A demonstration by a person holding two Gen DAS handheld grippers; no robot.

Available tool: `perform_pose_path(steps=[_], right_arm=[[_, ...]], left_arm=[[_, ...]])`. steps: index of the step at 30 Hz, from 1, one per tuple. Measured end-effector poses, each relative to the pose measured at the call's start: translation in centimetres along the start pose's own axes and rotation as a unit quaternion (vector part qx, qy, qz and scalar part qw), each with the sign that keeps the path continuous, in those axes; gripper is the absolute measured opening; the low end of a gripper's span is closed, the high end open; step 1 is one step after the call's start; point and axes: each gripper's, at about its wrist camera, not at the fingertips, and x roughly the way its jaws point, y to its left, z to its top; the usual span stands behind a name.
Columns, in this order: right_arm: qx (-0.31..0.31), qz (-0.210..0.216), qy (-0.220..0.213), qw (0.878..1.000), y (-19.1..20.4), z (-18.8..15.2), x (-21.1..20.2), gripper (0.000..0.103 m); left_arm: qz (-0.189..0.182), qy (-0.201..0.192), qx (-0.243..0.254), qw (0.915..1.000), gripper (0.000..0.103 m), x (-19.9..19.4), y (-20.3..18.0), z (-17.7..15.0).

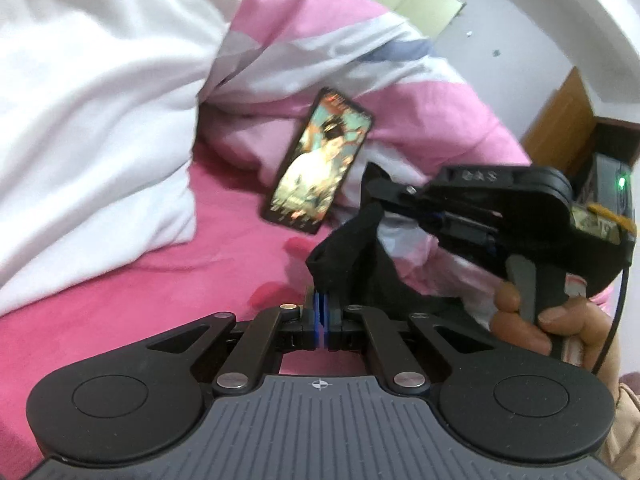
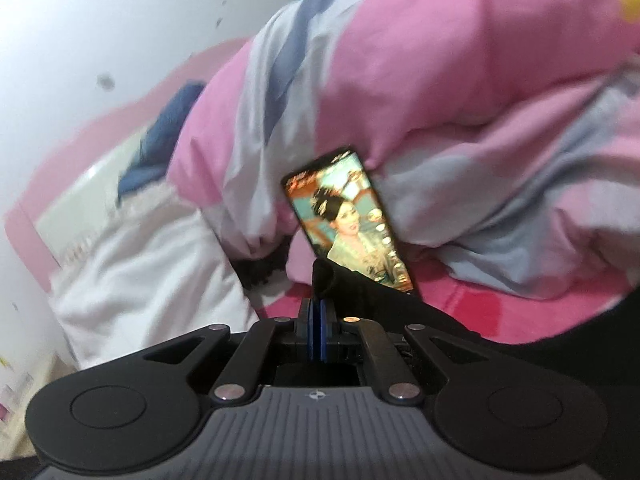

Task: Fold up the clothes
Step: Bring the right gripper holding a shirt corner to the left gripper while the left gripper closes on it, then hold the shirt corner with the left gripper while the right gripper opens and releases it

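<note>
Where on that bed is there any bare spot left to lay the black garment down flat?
The clearest patch is the bare pink sheet, bordered by the white quilt, the phone and the left gripper. It is crowded further back: the pink striped duvet is heaped behind the phone, and both grippers hold the black garment.

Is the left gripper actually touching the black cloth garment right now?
Touching. The left wrist view shows the left gripper with jaws shut on a corner of the black cloth garment, the fabric rising straight from between its blue pads.
</note>
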Motion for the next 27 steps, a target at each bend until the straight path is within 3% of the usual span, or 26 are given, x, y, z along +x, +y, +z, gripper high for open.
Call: perform_pose_path(steps=[7, 13, 15, 17, 19, 22, 27], right_arm=[[-0.047, -0.032, 0.056, 0.997, 1.2, -2.3, 5.9, 0.002], [-0.115, -0.066, 0.106, 0.985, 2.8, -3.8, 9.4, 0.004], [-0.124, -0.066, 0.101, 0.985, 3.2, -3.3, 8.7, 0.009], [-0.121, -0.065, 0.072, 0.988, 3.1, -2.2, 6.7, 0.026], [-0.112, -0.067, 0.036, 0.991, 2.4, -0.9, 4.3, 0.034], [-0.088, -0.096, 0.013, 0.991, 0.4, 0.7, 1.8, 0.034], [-0.076, -0.153, 0.048, 0.984, -3.5, 0.8, 1.3, 0.034]], left_arm=[[0.037, 0.038, -0.031, 0.9981, 0.0, 0.9, 1.5, -0.2], [0.059, 0.07, -0.045, 0.9948, 0.0, 1.9, 2.2, -0.8], [0.057, 0.076, -0.052, 0.9941, 0.001, 2.0, 2.5, -0.8], [0.055, 0.078, -0.059, 0.9937, 0.003, 1.8, 2.7, -0.8], [0.052, 0.082, -0.07, 0.9928, 0.005, 1.7, 2.9, -0.8], [0.051, 0.087, -0.077, 0.992, 0.006, 1.7, 2.9, -0.6], [0.05, 0.084, -0.091, 0.9911, 0.007, 1.7, 3.1, -0.5]])
